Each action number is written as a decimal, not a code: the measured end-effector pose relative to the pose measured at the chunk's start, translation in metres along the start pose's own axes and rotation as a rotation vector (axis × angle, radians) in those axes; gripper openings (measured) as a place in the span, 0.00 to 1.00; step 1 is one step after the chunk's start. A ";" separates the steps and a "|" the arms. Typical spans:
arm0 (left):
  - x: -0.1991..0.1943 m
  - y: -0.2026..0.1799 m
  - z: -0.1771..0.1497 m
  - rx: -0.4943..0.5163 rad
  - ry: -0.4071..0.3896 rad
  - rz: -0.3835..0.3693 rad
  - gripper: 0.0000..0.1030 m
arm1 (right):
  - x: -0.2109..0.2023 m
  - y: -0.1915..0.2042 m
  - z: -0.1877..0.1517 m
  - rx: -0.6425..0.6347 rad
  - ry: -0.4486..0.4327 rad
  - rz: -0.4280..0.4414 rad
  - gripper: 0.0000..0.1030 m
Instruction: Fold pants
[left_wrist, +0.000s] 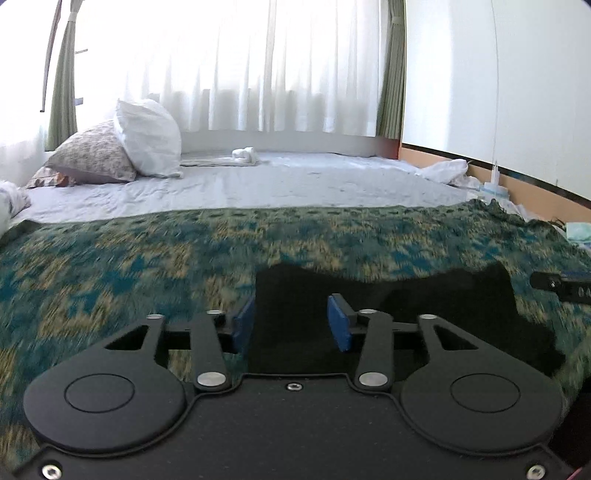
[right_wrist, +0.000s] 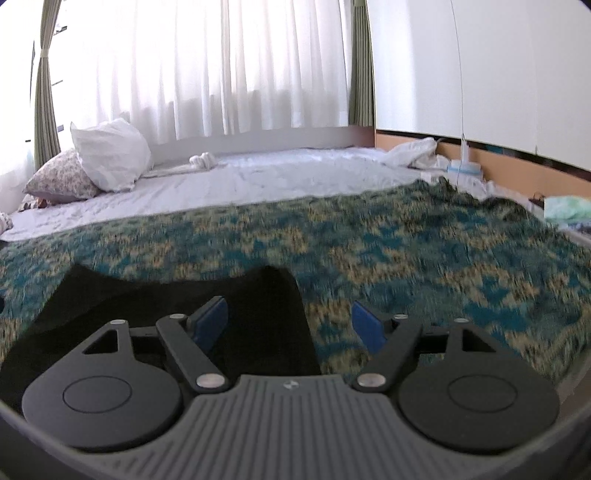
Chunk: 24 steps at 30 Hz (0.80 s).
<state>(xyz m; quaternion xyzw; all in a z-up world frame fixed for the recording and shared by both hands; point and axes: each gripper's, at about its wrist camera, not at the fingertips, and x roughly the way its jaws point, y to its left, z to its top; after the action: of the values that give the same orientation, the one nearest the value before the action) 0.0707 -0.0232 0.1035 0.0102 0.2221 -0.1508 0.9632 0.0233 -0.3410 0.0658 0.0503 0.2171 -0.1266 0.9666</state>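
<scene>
- Left wrist view: my left gripper hangs with its blue pads spread apart and nothing between them.
- Below it the black pants lie on the patterned blanket, at the near edge of the bed. Their left edge runs just beside my left pad; their far edge is wavy, rising to a point at each end.
- The tip of my right gripper shows at the right border, just past the pants' right point.
- Left of the pants and beyond them the blanket is bare up to its far edge, where the white sheet begins. Pillows stand at the far left corner, crumpled white cloth along the right edge by the wall.
- Right wrist view: my right gripper is spread wide, holding nothing.
- The pants lie under my left pad; their right edge passes between the pads, while the right pad is over bare blanket.
- To the right, blanket runs clear to the bed's edge.
</scene>
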 end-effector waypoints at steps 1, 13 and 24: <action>0.012 0.001 0.007 -0.001 0.013 -0.001 0.31 | 0.006 0.004 0.005 -0.011 0.003 0.005 0.68; 0.151 -0.005 0.005 0.068 0.194 0.115 0.19 | 0.079 0.041 0.001 -0.170 0.108 0.030 0.46; 0.159 0.020 -0.007 -0.034 0.188 0.188 0.34 | 0.115 0.016 -0.010 -0.036 0.143 0.031 0.58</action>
<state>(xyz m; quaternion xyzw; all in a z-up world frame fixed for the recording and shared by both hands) 0.2095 -0.0489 0.0273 0.0289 0.3121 -0.0546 0.9480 0.1239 -0.3492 0.0080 0.0451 0.2871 -0.1037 0.9512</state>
